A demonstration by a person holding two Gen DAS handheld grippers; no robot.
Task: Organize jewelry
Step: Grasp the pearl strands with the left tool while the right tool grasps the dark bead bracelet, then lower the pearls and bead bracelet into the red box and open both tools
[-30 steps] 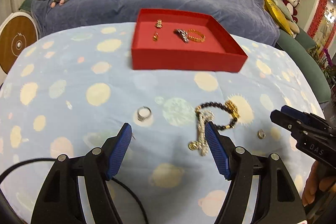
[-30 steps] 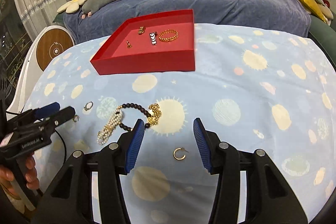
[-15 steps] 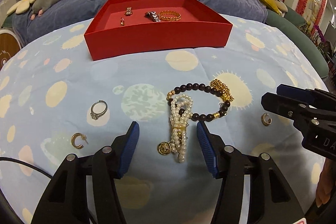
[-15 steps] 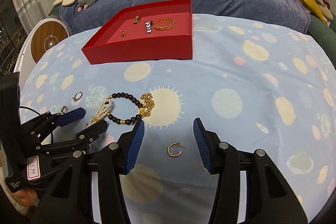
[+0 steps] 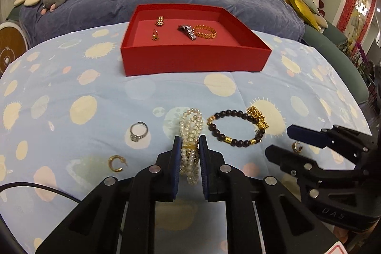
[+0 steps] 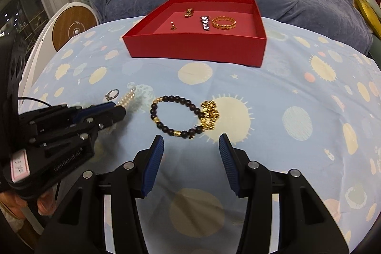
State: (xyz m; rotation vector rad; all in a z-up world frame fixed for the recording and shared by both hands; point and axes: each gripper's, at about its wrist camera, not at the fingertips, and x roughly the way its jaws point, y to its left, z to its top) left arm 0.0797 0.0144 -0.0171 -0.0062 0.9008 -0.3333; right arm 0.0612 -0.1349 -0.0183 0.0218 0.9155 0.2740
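the left gripper (image 5: 189,154) has just been closing and now pinches the pearl bracelet (image 5: 190,132) on the near cloth — the right gripper (image 6: 191,146) stands open, empty, just near of the dark bead bracelet (image 6: 176,116); the red tray (image 5: 195,63) sits far behind.

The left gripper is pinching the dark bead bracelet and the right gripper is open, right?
Not quite. The left gripper is pinching the pearl bracelet, as the left wrist view shows. The dark bead bracelet lies free on the cloth beside it. The right gripper is open.
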